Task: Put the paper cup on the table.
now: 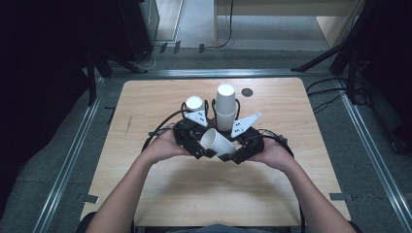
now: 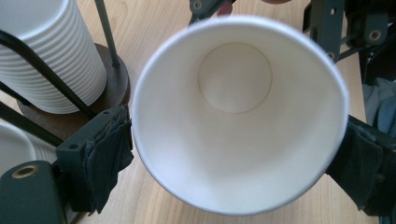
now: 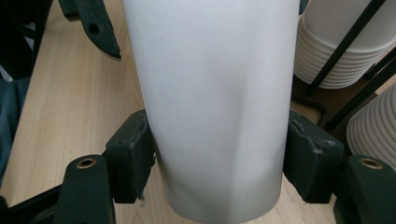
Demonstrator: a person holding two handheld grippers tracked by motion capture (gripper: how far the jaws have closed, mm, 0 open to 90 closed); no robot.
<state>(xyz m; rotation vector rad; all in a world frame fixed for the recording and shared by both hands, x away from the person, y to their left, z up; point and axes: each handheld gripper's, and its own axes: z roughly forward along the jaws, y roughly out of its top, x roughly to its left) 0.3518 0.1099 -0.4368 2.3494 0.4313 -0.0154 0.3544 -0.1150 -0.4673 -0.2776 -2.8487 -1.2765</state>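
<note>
From the high view I see both my hands close together over the middle of the counter (image 1: 145,194), with a white cup (image 1: 217,142) lying tilted between them, its mouth turned toward my left. My left tool (image 1: 203,151) sits at the cup's mouth, my right tool (image 1: 232,155) at its base end. Just behind them a tall stack (image 1: 225,109) of cups stands in a wire rack, and a shorter stack (image 1: 194,103) stands beside it to the left.

In the left gripper view I look straight into the cup (image 2: 238,112), right down to its round bottom. My left tool (image 2: 238,161) has a pad at each side of the rim, which is pressed slightly oval. The pads touch it, so I read this as a wide grip on the rim. A ribbed stack (image 2: 51,51) stands on a dark round base at the upper left.

In the right gripper view the cup's (image 3: 212,107) plain wall rises between the jaws. My right tool (image 3: 217,161) is closed on the cup, both pads pressing its wall near the base end. Ribbed stacks (image 3: 336,51) and black rack wires stand at the right.
</note>
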